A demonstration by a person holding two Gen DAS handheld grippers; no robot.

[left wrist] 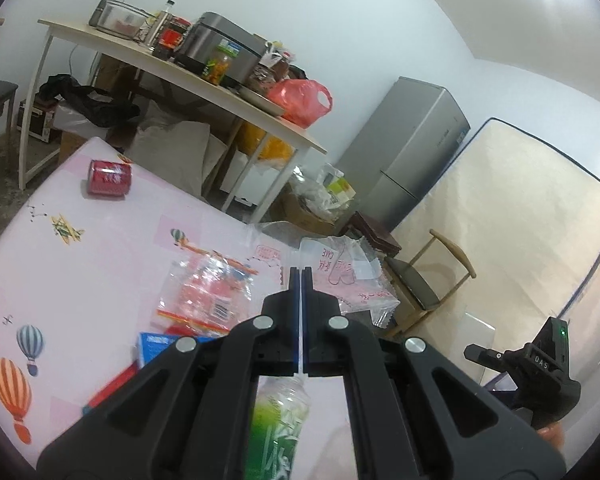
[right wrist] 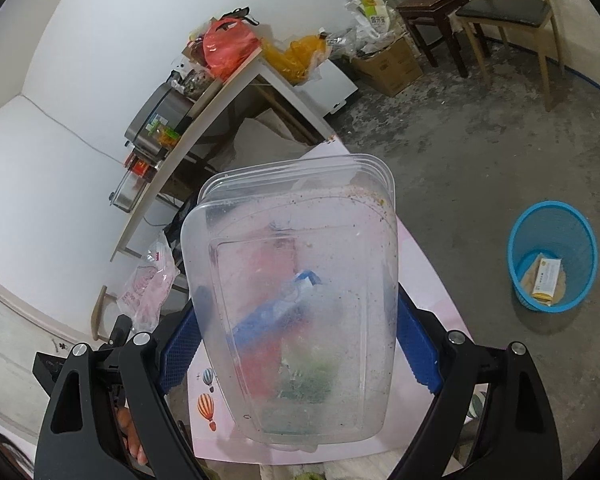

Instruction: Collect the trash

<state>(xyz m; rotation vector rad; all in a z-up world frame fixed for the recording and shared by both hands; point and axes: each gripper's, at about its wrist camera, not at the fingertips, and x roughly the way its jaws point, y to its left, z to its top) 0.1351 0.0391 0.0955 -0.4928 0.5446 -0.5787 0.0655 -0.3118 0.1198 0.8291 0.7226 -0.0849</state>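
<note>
Pink balloon-print cloth covers the surface (left wrist: 100, 240), where the left tongs (left wrist: 301, 276) hover pressed together, holding nothing, above a green-labelled clear plastic bottle (left wrist: 280, 420) lying just beneath them. Just beyond lie a crumpled clear wrapper with red print (left wrist: 208, 292) and, near the far edge, a dented red drink can (left wrist: 109, 178). The right tongs (right wrist: 300, 320), spread wide, pinch a greasy clear plastic food container (right wrist: 296, 300) between blue pads (right wrist: 420, 352). Farther off, on the grey concrete floor (right wrist: 480, 140), stands a blue mesh waste basket (right wrist: 552, 256) holding a small carton.
</note>
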